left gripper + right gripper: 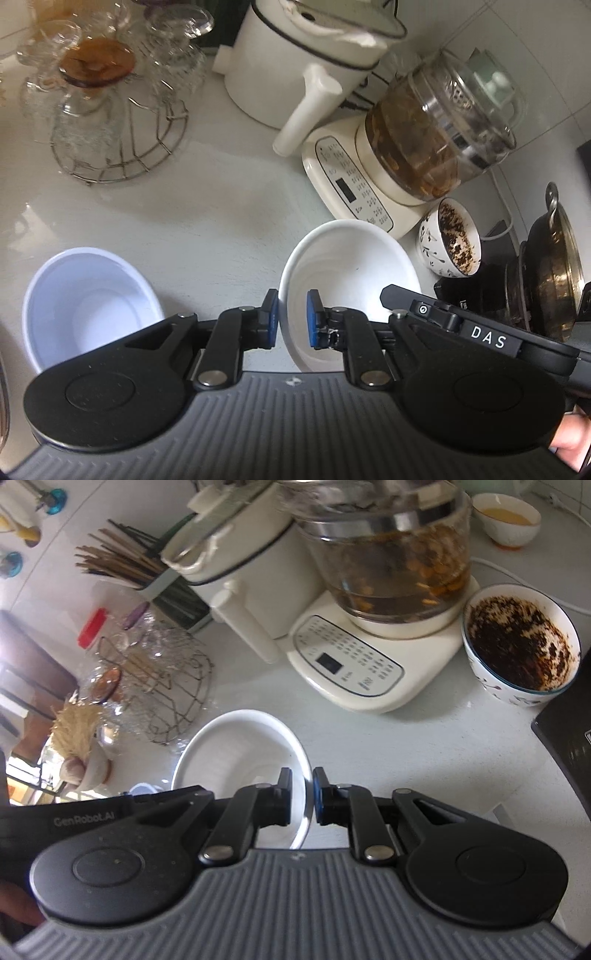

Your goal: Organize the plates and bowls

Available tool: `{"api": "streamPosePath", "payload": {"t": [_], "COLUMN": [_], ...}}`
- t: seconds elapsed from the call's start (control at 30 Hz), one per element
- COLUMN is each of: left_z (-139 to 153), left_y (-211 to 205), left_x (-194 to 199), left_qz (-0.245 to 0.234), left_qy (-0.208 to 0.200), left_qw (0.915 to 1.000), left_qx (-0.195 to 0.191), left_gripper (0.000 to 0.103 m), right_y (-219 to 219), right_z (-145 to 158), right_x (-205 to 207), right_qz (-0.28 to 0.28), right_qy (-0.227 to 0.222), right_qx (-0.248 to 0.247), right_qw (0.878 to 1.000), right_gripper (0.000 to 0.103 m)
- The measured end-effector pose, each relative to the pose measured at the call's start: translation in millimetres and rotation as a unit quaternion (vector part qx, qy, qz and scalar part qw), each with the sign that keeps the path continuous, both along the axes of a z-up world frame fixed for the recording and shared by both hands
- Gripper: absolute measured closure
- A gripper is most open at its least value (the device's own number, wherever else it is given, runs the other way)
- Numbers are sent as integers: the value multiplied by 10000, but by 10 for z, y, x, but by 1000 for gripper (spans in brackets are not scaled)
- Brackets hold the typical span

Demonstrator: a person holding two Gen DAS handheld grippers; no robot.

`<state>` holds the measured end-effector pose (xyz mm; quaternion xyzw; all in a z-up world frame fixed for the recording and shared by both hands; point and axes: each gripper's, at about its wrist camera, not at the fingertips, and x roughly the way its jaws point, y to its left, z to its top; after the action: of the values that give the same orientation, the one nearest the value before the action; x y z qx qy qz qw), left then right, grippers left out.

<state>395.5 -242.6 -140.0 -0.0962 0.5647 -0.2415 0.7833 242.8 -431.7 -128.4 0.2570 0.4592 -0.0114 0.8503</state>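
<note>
Bowl (pixel 351 288) hangs tilted over the counter (pixel 221 221), left gripper (pixel 292 317) and right gripper (pixel 302 794) each pinching thin opposite rim edges; uneven lift could slip it onto the blender base (pixel 347 188).

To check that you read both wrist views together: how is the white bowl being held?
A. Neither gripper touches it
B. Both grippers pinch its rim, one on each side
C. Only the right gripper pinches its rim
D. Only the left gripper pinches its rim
B: the left gripper is clamped over one edge of the white bowl, and the right gripper is clamped over the opposite edge.
</note>
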Motion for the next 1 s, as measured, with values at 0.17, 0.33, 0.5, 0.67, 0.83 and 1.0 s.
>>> {"api": "streamPosePath", "payload": {"t": [0.17, 0.33, 0.5, 0.67, 0.83, 1.0], "left_z": [118, 229, 313, 375, 408, 355], "left_y": [207, 466, 731, 1014, 1277, 1480], "left_x": [-91, -165, -229, -331, -430, -500], "left_qz": [200, 417, 661, 973, 1315, 1582], "left_qy": [-140, -286, -426, -522, -573, -489], "left_qw": [9997, 9987, 9968, 9938, 9896, 9862], "left_qx": [-73, -99, -110, -132, -111, -68], "left_gripper": [87, 87, 87, 87, 87, 87], "right_y": [153, 359, 580, 814, 1051, 1250], "right_z": [87, 199, 296, 343, 333, 274], "right_x": [-2, 38, 78, 128, 188, 217], "right_qz": [188, 413, 696, 1008, 1321, 1539], "right_qy": [-171, -353, -497, -560, -552, -529], "right_qx": [-17, -76, -165, -161, -128, -141], "right_qw": [9997, 9985, 9962, 9932, 9896, 9866], "right_gripper": [89, 89, 89, 89, 89, 88]}}
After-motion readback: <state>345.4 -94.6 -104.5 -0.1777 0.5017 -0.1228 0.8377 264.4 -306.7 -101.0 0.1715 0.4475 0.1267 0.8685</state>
